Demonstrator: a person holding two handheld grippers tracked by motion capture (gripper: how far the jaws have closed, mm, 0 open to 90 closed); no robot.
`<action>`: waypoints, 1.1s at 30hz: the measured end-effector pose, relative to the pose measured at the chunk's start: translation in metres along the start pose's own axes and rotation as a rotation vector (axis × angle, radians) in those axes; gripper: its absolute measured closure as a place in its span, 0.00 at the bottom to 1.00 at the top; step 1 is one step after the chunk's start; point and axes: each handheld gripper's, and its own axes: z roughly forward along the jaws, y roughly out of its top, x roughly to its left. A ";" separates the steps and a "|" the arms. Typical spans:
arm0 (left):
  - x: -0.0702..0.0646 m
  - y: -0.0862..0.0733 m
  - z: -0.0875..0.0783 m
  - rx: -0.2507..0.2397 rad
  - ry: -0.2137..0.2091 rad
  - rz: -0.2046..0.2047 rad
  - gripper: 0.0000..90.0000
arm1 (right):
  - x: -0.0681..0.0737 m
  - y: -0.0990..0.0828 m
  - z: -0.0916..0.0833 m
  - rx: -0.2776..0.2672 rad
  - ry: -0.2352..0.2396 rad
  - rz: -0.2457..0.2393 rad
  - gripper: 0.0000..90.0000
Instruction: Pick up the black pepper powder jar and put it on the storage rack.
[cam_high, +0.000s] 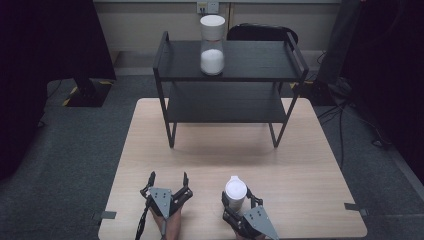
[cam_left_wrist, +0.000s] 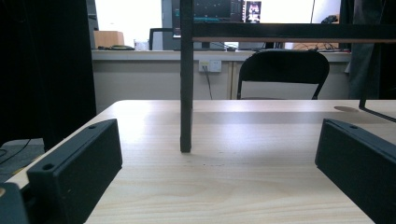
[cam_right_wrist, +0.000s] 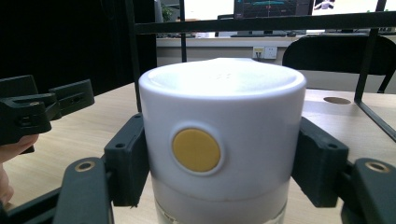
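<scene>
Right gripper (cam_right_wrist: 219, 158) jaws clamped on white canister (cam_right_wrist: 222, 135), upright on table (cam_high: 300, 165) near front edge. Left gripper (cam_high: 167, 187) jaws wide apart, nothing between. Second white canister (cam_high: 212, 45) on black shelf (cam_high: 260, 60) top, well apart.

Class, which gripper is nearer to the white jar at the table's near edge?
Right. The right gripper is clamped on the white jar, one jaw on each side. The left gripper rests open beside it, apart.
</scene>
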 end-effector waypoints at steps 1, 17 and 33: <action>0.000 0.000 0.000 0.000 0.000 0.000 0.00 | 0.000 0.000 0.000 0.001 0.001 0.000 0.33; 0.000 0.000 0.000 0.001 0.000 0.001 0.00 | -0.009 0.013 -0.003 0.014 0.028 -0.025 0.33; 0.000 0.000 0.000 0.001 0.001 0.001 0.00 | -0.035 0.041 -0.002 0.016 0.111 -0.037 0.33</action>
